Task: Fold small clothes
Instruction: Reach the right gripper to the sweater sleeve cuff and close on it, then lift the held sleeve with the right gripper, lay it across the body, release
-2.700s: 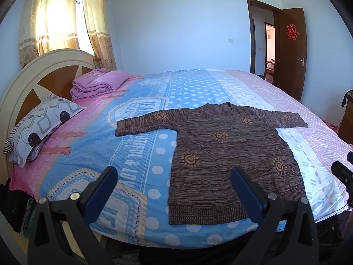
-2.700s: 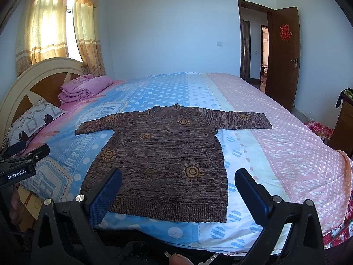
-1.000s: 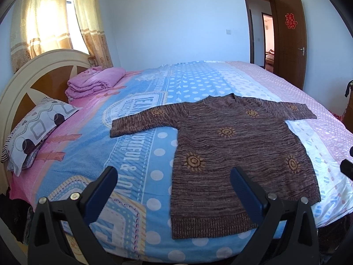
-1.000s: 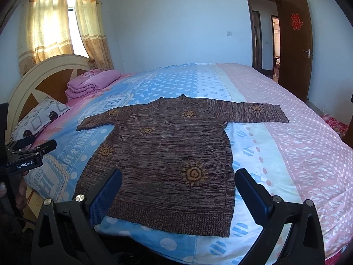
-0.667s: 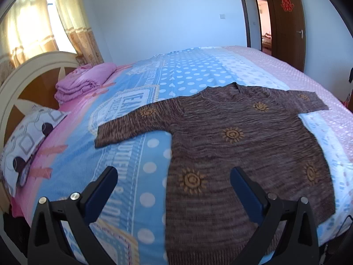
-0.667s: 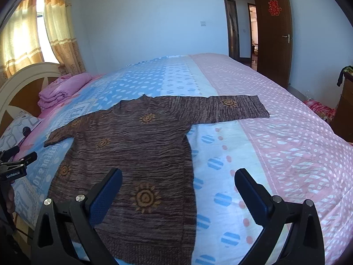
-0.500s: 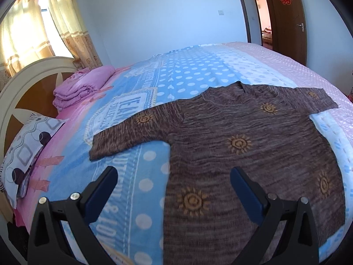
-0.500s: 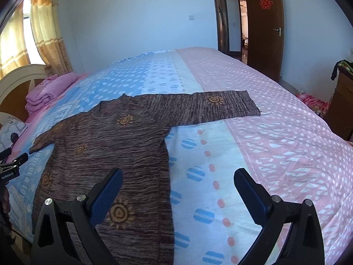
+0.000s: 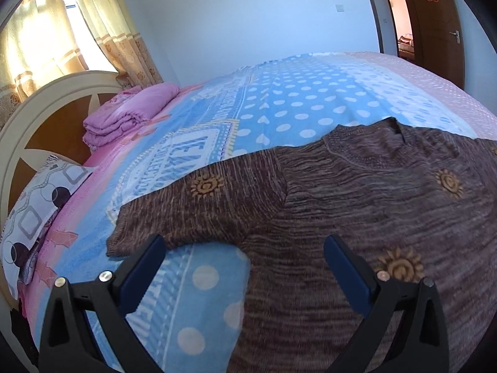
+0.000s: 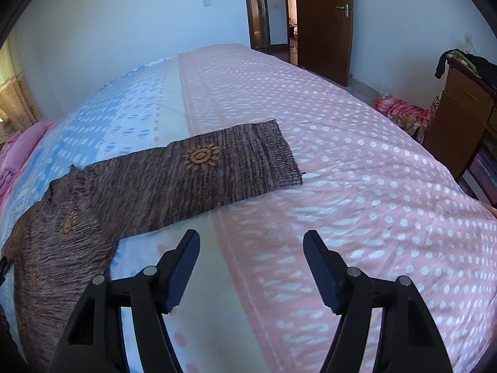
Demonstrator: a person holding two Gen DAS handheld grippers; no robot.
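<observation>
1. While the right gripper (image 10: 251,242) hangs over bare bedspread (image 10: 357,186), its jaws have just been narrowing with nothing between them; they stand partly apart.
2. The left gripper (image 9: 245,245), jaws wide and empty, frames the brown sweater (image 9: 357,205) at its armpit.
3. Beyond the right fingertips lies the sleeve cuff (image 10: 276,158): folding looks unstarted, and next each gripper likely needs to pinch a sleeve.

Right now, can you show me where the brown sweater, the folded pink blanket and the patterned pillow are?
brown sweater (image 9: 372,211): left wrist view, on its chest.
folded pink blanket (image 9: 130,115): left wrist view, on the top fold.
patterned pillow (image 9: 40,205): left wrist view, on its middle.
</observation>
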